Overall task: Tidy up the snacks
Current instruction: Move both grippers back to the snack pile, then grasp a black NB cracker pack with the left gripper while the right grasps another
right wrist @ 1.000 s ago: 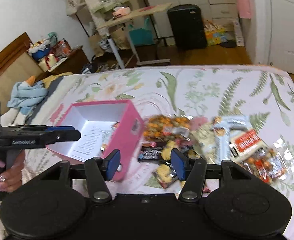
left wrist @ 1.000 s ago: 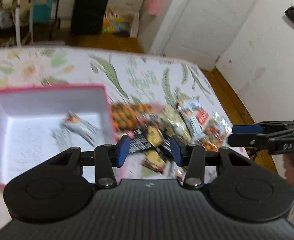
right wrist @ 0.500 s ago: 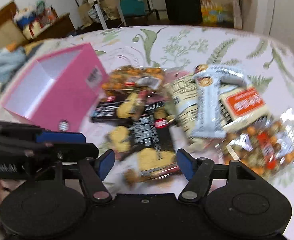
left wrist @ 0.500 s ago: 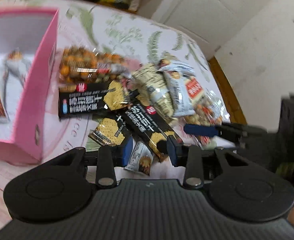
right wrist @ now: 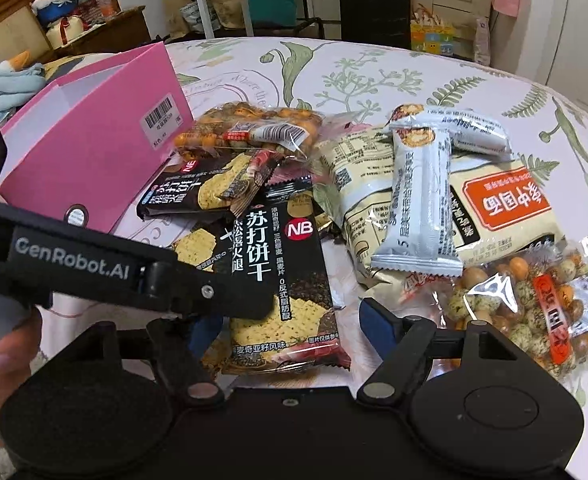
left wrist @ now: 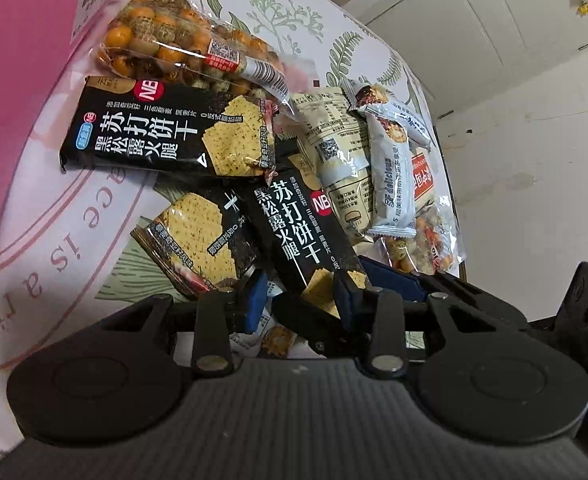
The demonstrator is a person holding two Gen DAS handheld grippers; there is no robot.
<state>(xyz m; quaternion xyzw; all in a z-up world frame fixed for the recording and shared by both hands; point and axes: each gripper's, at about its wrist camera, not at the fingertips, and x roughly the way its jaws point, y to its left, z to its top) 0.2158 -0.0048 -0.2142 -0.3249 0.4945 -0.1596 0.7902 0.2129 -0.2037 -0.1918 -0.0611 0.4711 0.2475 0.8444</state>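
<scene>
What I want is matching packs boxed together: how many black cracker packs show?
3. The upper cracker pack lies beside the pink box; the lower cracker pack sits below it; the right cracker pack overlaps that one. More may hide underneath.

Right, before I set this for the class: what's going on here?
A person with a hand-held gripper in each hand is sorting snack packets heaped on a flowered bedspread, beside an open pink box. The left hand-held gripper has its jaws around the near end of a black cracker packet and has just been closing; whether it grips yet is unclear. The right hand-held gripper hovers at the same packet, its jaws wide and just opening.
</scene>
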